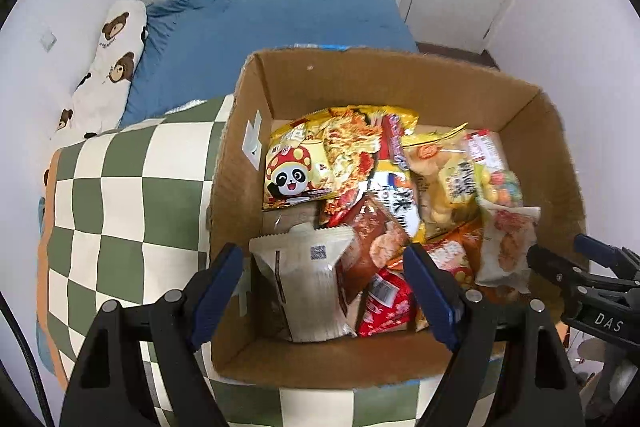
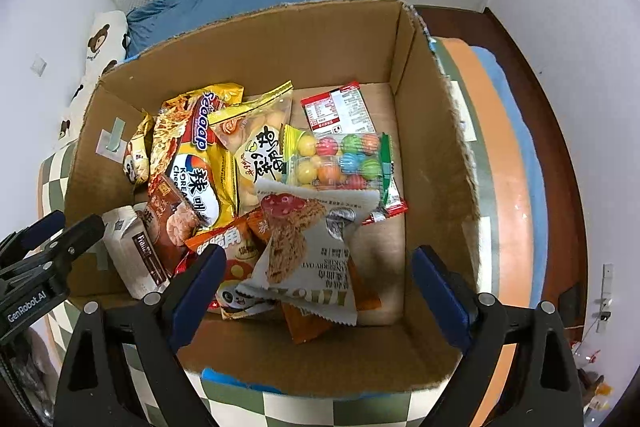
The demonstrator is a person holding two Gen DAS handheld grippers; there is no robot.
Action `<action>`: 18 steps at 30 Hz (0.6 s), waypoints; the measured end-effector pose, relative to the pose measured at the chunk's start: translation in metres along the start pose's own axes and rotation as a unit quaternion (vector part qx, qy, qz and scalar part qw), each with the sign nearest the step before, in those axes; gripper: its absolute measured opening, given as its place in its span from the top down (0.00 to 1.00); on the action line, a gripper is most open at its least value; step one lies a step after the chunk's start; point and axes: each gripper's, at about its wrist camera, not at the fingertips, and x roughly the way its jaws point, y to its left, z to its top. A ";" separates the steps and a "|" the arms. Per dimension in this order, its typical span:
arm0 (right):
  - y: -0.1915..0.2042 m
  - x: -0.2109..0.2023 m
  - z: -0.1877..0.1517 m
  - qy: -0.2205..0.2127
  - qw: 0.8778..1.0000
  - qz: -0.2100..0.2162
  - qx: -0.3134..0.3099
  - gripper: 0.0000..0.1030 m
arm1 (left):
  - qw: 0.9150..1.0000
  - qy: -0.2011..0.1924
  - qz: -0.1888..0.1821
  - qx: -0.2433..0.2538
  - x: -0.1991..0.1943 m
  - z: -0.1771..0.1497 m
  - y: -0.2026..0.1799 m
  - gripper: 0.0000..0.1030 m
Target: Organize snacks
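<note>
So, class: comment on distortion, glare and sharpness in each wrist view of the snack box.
Left wrist view: fisheye bends the cardboard box walls; glare on the panda packet; left tongs slightly soft. Right wrist view: black vignette corners; the gumball pack glints; print stays readable.

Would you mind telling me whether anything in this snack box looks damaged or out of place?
The cardboard box has ragged, torn top edges and a stray strip of tape on its inner left wall. The snack packets lie jumbled and overlapping, with the oat cookie packet tilted over others. Nothing appears spilled or burst.
</note>
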 end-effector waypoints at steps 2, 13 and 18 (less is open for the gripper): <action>-0.002 -0.009 -0.005 -0.009 1.000 0.004 0.003 0.07 | 1.000 -0.012 -0.001 0.001 -0.013 -0.005 -0.001 0.21; 0.001 -0.106 -0.054 -0.105 0.994 0.001 -0.014 0.07 | 0.996 -0.091 -0.008 0.003 -0.109 -0.050 -0.013 0.21; 0.006 -0.153 -0.093 -0.143 0.989 0.004 -0.023 0.04 | 0.993 -0.117 -0.006 0.004 -0.150 -0.082 -0.018 0.21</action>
